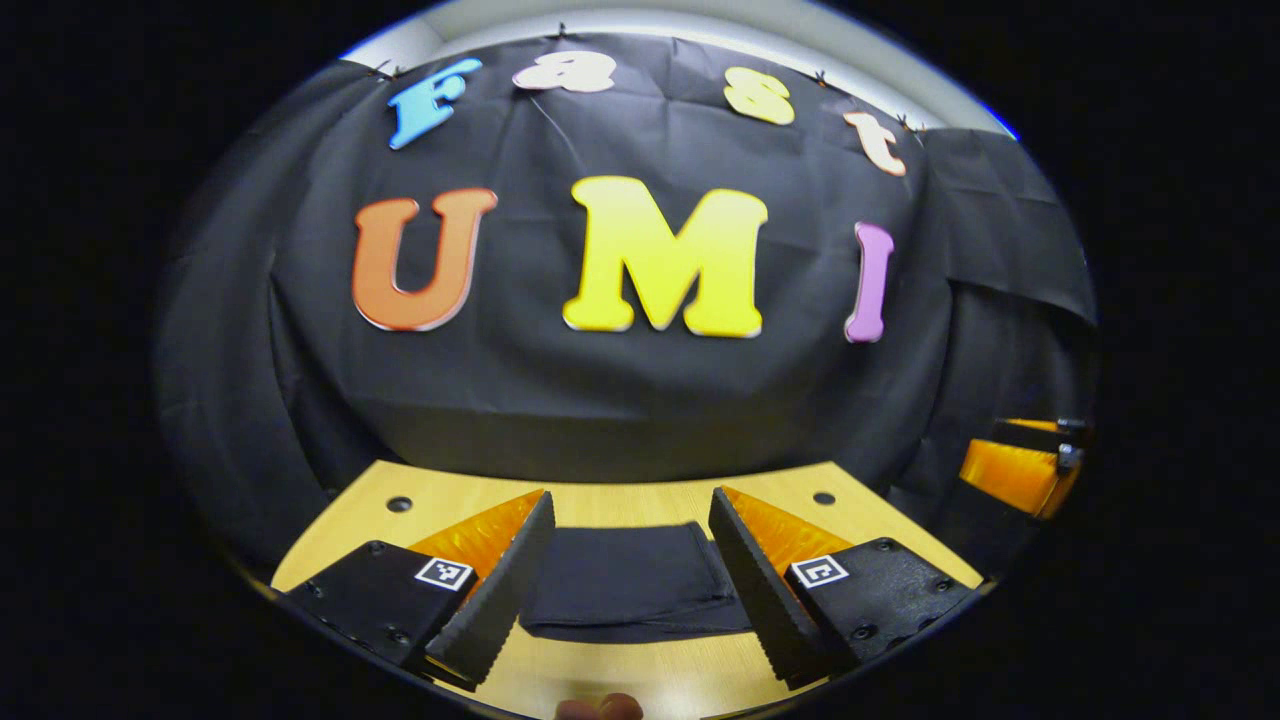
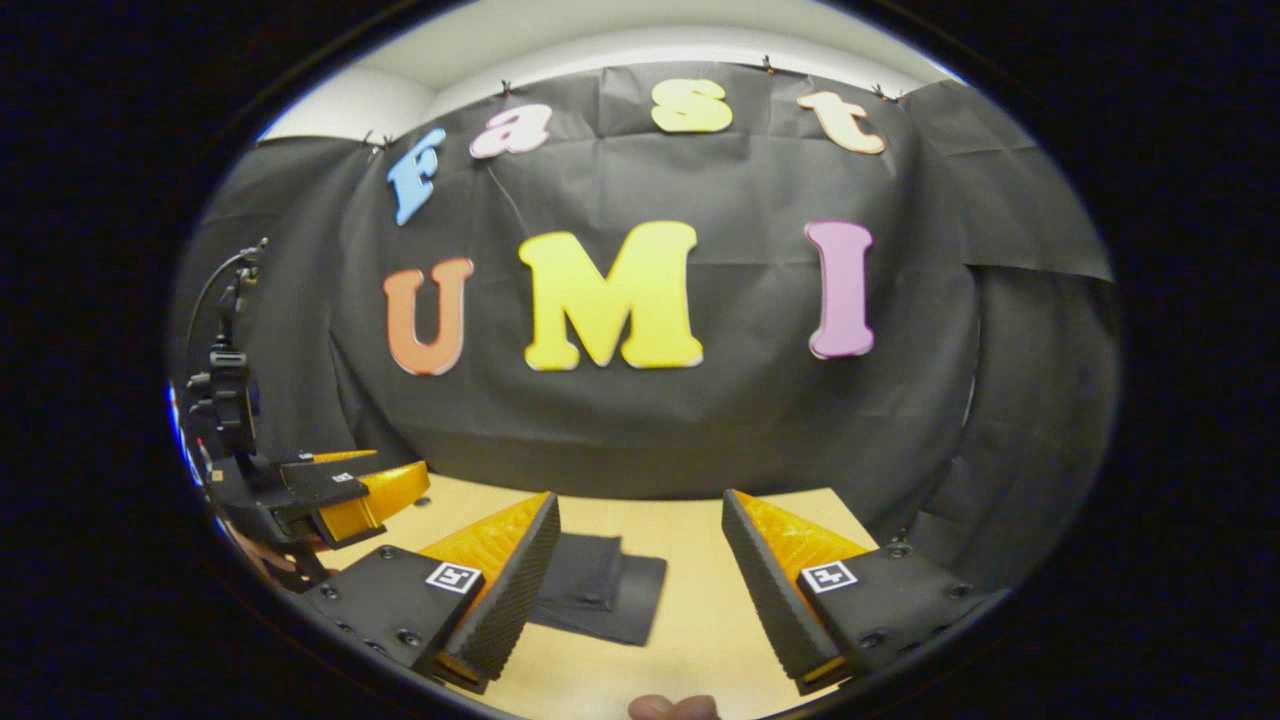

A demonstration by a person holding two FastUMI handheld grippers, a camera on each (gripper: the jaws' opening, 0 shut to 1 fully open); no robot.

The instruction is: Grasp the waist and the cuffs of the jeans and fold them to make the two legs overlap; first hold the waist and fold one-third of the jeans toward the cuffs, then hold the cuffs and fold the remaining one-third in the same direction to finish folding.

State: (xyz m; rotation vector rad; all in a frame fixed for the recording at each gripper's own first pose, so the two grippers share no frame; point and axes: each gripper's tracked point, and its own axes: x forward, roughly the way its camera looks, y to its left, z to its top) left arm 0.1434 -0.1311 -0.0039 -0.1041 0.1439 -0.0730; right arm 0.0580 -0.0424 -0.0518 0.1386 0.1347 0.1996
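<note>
Your path above the table (image 2: 690,620) was open; the folded jeans (image 1: 625,580) and wall (image 2: 700,420) bounded it.

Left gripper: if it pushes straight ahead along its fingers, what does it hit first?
Probably the folded jeans, which lie on the table straight ahead of the open left gripper. If it passes above them, the black cloth wall comes next; height is unclear.

Left gripper (image 1: 632,560) jaws apart above folded jeans (image 1: 628,585), table (image 1: 640,505).
</note>
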